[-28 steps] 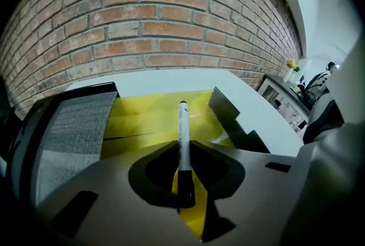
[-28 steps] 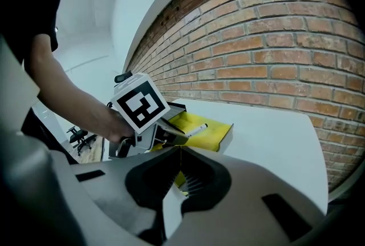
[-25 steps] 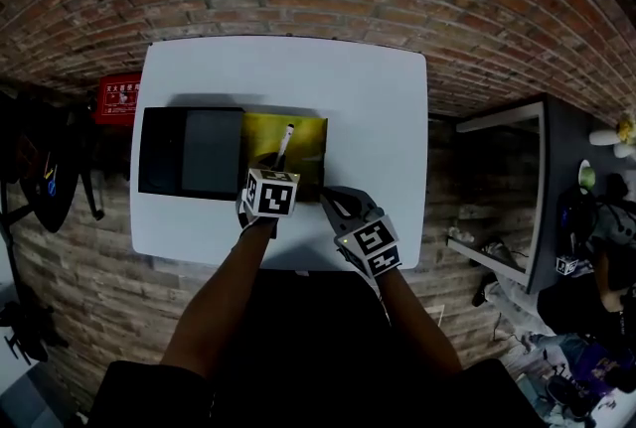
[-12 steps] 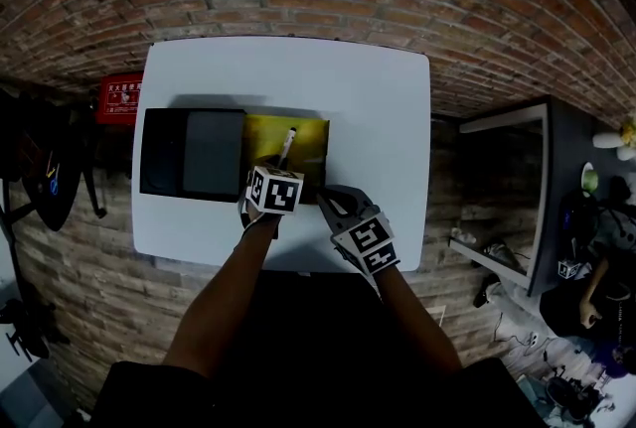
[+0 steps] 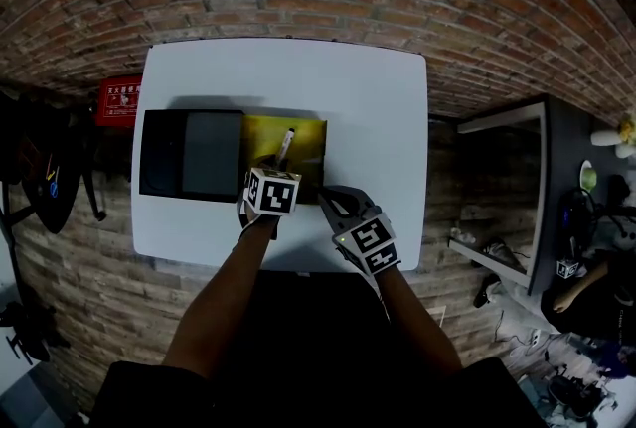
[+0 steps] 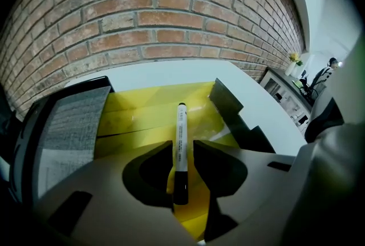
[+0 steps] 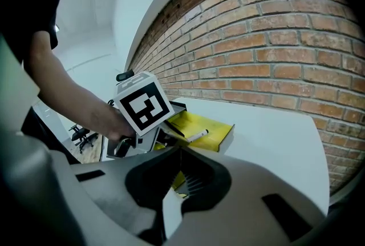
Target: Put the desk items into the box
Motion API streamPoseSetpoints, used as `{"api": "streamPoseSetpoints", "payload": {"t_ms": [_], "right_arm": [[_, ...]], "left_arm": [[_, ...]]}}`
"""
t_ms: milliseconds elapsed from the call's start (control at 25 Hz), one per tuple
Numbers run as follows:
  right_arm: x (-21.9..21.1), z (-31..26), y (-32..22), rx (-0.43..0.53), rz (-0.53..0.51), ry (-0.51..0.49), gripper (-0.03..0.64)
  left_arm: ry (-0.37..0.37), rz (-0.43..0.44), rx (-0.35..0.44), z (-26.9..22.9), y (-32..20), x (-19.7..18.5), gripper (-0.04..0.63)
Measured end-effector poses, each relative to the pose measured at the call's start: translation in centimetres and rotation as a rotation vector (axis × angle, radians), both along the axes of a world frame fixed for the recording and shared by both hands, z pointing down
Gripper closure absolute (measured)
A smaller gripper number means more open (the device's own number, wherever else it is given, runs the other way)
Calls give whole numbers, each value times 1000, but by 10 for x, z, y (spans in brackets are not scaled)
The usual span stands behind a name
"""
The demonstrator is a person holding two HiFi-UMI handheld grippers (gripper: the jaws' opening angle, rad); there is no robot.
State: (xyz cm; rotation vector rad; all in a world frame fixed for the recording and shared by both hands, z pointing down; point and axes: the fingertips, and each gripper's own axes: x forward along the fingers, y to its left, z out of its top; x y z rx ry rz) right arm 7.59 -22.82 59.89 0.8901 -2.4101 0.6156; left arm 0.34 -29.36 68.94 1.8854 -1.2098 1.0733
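Left tool point(image 6: 182, 146), jaws newly opening round white marker point(image 6: 180, 125), print unreadable

one marker point(image 6: 181, 130), one yellow box point(image 5: 260, 136), one black lid point(image 5: 191, 154), one table point(image 5: 368, 118) — one left gripper point(image 6: 182, 166), one right gripper point(image 7: 175, 164).

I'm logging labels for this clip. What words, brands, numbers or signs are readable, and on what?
Red sign, head view's left: white print, too small to read.
Marker: fine print along the barrel, too blurred to read.
Two coded cubes: black-and-white squares, no words.
Nothing quotable.
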Motion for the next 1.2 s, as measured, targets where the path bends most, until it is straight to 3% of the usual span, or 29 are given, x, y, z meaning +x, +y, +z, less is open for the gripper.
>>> {"api": "streamPoseSetpoints", "payload": {"t_ms": [400, 760, 1200], "right_arm": [[-8, -11, 6, 35, -21, 0, 595], [-6, -32, 7, 95, 4, -19, 595], [-8, -83, 18, 190, 39, -86, 595]], "left_arm": [[34, -16, 53, -24, 7, -8, 482], [78, -34, 132, -63, 21, -28, 563], [140, -72, 286, -134, 50, -66, 583]]}}
